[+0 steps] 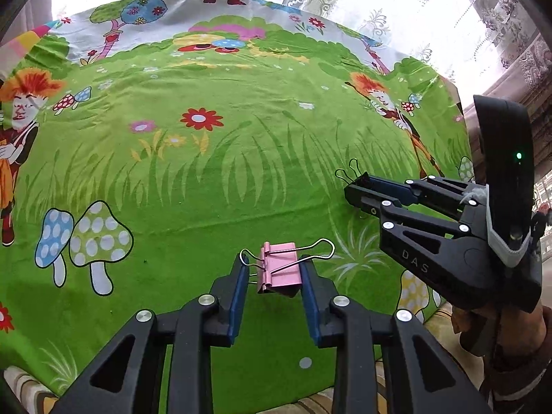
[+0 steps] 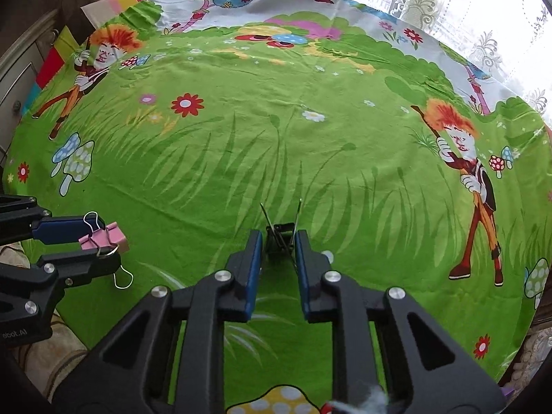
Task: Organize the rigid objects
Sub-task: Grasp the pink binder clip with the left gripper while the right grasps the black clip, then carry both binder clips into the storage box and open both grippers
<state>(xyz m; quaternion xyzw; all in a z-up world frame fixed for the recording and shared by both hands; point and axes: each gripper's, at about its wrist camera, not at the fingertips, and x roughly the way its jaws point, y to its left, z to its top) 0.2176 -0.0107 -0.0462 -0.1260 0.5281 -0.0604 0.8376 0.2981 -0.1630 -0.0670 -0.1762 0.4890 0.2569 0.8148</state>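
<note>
The left tongs [image 1: 274, 272] are squeezing a pink clip [image 1: 278, 269] between their two blue pads [image 1: 241, 289]. The clip is sitting right at the tips, with one wire handle sticking out to each side. The right tongs [image 2: 277, 248] are pinching a black clip [image 2: 280, 241] at their tips too, and its two thin wire handles are pointing up and away past the tips. Both pairs of tongs are pointing down at the cloth [image 1: 207, 186], which is lying just under the clips. I cannot tell if the clips are touching it.

The two pairs of tongs are sitting near each other, side by side, but not touching. A hand [image 1: 496, 331] is holding the right tongs from behind.

Farther out past the tips, the green cloth is showing painted grass, spotty mushrooms, a red flower [image 1: 201, 119] and little cartoon men with orange hair. Beyond the far edge of the cloth, a white lace curtain [image 1: 362, 3] is hanging
</note>
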